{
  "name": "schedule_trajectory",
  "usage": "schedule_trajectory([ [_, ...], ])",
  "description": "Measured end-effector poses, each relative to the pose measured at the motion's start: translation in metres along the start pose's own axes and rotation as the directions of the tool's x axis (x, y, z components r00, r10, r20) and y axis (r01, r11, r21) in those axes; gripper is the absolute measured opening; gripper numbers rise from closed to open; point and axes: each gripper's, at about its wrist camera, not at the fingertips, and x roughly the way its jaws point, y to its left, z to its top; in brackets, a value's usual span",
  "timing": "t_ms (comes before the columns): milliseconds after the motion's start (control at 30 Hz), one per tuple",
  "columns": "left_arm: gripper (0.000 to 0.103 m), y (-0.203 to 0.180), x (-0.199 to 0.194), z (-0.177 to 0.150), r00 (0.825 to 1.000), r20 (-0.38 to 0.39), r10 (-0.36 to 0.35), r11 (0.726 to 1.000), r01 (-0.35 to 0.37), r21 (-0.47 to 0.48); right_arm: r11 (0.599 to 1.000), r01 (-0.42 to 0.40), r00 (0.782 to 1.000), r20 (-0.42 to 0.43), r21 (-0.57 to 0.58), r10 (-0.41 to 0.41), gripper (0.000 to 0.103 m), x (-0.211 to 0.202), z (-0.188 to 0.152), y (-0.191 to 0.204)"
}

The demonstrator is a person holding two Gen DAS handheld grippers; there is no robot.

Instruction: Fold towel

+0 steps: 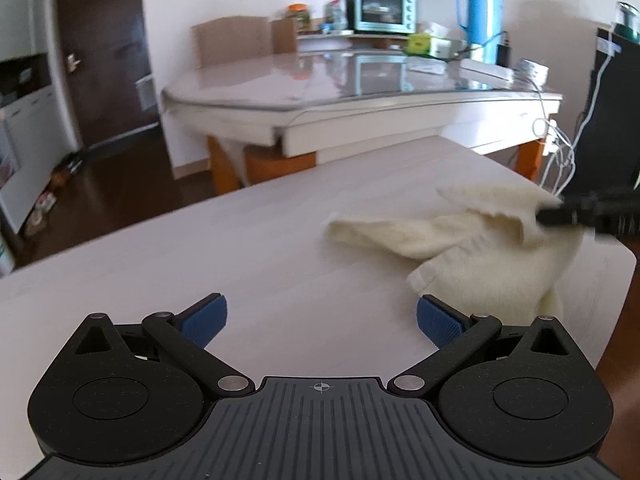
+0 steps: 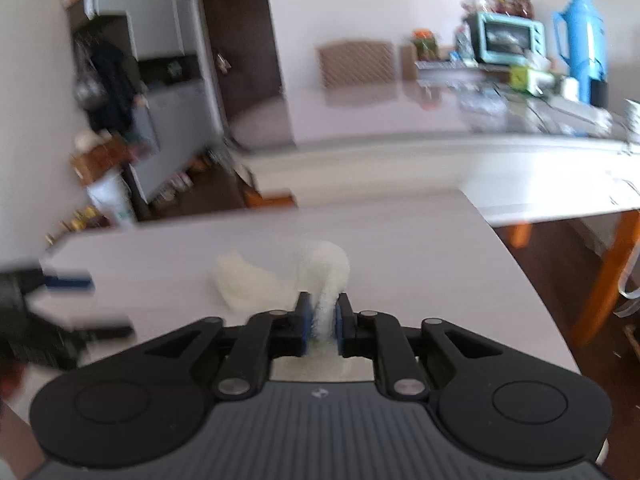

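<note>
A cream towel (image 1: 472, 236) lies crumpled on the pale wooden table (image 1: 240, 248), to the right in the left wrist view. My left gripper (image 1: 320, 316) is open and empty, low over the table, with the towel's near corner by its right finger. My right gripper (image 2: 320, 320) is shut on a bunched edge of the towel (image 2: 324, 276) and lifts it off the table. In the left wrist view the right gripper (image 1: 556, 216) shows at the far right, pinching the towel's raised edge. The left gripper (image 2: 68, 280) shows blurred at the left of the right wrist view.
A second table (image 1: 360, 92) with a glass top stands behind, bearing a teal toaster oven (image 1: 384, 8), a blue thermos (image 1: 480, 16) and jars. White cables (image 1: 560, 144) hang at the right. A dark door (image 1: 104, 60) and dark floor lie to the left.
</note>
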Motion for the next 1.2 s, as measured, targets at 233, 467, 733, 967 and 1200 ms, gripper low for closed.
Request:
schedule_trajectory([
  [233, 0.103, -0.022, 0.023, 0.012, 0.992, -0.021, -0.124, 0.989, 0.125, 0.079, 0.999, -0.034, 0.998, 0.053, 0.01, 0.033, 0.055, -0.015, -0.004, -0.007],
  [467, 0.103, -0.039, 0.036, 0.011, 0.951, -0.084, -0.297, 0.944, 0.305, 0.128, 0.999, -0.038, 0.997, 0.07, 0.012, 0.037, 0.056, -0.005, 0.006, -0.014],
  [733, 0.082, -0.04, 0.06, 0.017, 0.909, -0.146, -0.391, 0.909, 0.406, 0.093, 0.999, -0.004, 0.998, 0.067, 0.04, 0.002, 0.057, -0.006, 0.001, -0.033],
  [967, 0.02, -0.052, 0.058, 0.015, 0.899, -0.164, -0.406, 0.894, 0.428, 0.135, 0.999, -0.028, 0.998, 0.06, 0.02, 0.027, 0.06, -0.002, -0.001, -0.036],
  [1200, 0.017, -0.031, 0.026, 0.019, 0.948, -0.13, -0.292, 0.915, 0.316, 0.251, 0.996, -0.092, 0.994, 0.062, -0.02, 0.093, 0.061, 0.007, 0.003, -0.025],
])
